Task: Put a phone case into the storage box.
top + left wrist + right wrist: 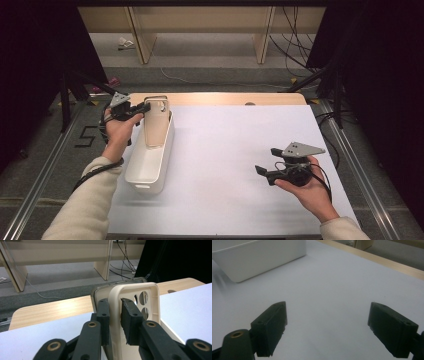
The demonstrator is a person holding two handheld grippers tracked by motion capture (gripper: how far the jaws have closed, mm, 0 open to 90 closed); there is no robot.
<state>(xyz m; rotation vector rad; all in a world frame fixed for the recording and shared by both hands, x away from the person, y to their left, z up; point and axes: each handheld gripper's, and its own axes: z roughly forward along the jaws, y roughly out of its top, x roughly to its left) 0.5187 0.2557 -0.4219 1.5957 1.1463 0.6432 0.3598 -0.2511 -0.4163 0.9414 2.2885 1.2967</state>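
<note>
A cream phone case (pixel 132 287) with round camera holes stands upright, and the rim of a clear case (pixel 100 291) shows just behind it. My left gripper (pixel 115 305) is shut on the cream case's side rim, one black pad on each face. In the high view the phone case (pixel 156 125) leans inside the far end of a long white bin (pixel 150 170), with the left gripper (pixel 145 106) at its top edge. My right gripper (pixel 265 162) hovers over the white table top at the right, jaws wide apart. Nothing lies between the right gripper (pixel 327 325) jaws.
The white mat (pixel 225 150) covers most of the wooden table (pixel 215 98). The white bin (pixel 262 257) lies ahead of the right gripper, to its left. Beyond the table are a grey floor, wooden furniture legs (pixel 142 40) and loose cables (pixel 295 45). Dark curtains flank both sides.
</note>
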